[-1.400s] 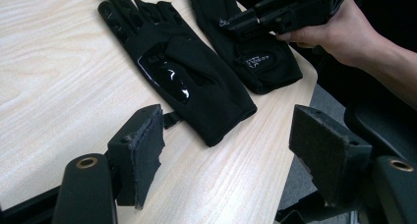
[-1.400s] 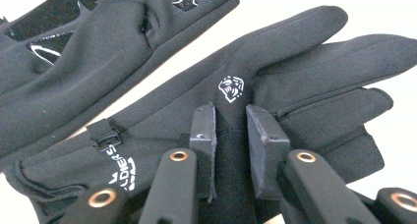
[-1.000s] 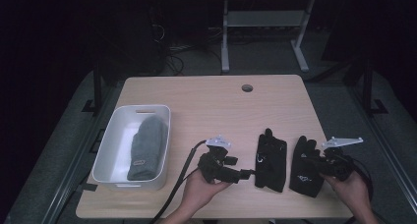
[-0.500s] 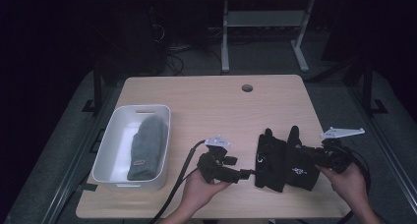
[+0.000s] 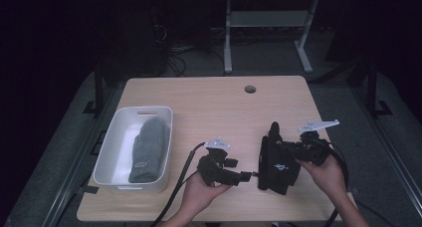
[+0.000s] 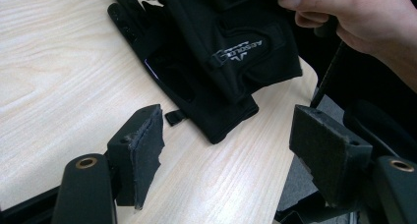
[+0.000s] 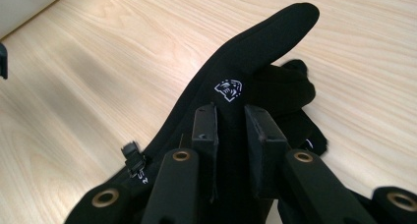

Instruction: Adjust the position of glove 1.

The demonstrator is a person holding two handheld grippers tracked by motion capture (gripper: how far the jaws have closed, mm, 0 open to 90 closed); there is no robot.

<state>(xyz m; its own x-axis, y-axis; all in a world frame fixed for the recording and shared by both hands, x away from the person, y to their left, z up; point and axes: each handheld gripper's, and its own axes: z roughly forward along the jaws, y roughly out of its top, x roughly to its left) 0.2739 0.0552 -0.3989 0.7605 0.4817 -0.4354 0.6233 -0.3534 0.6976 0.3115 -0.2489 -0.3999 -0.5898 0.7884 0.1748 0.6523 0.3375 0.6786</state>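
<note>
The worktop (image 5: pixel 209 102) is a light wood-grain slab with a small round hole (image 5: pixel 250 89) close to its far edge, right of centre. At its left edge, toward the near corner, sits a white bin (image 5: pixel 115 142) with a grey mitten (image 5: pixel 148 150) lying lengthwise inside it.

Near the front edge, right of centre, lie two black gloves. The lower black glove (image 6: pixel 167 71) lies flat on the worktop, its cuff toward the front edge. The upper black glove (image 5: pixel 278 162) overlaps it and is partly lifted; it carries a small white logo on the back and a strap with lettering near the cuff.

The right hand-held gripper (image 5: pixel 298 150) is at the gloves' right side, held by the person's right hand (image 5: pixel 326 172), with its grey three-cornered plate on top and a cable trailing toward the front edge. In the right gripper view its jaws are closed tight on a fold of the upper black glove just below the logo, one finger of the glove rising beyond them.

The left hand-held gripper (image 5: pixel 249 175) rests low in the person's left hand (image 5: pixel 199 192), just left of the gloves' cuffs. In the left gripper view its jaws stand wide apart with nothing between them, the pads (image 6: pixel 142 150) worn and frayed.
</note>
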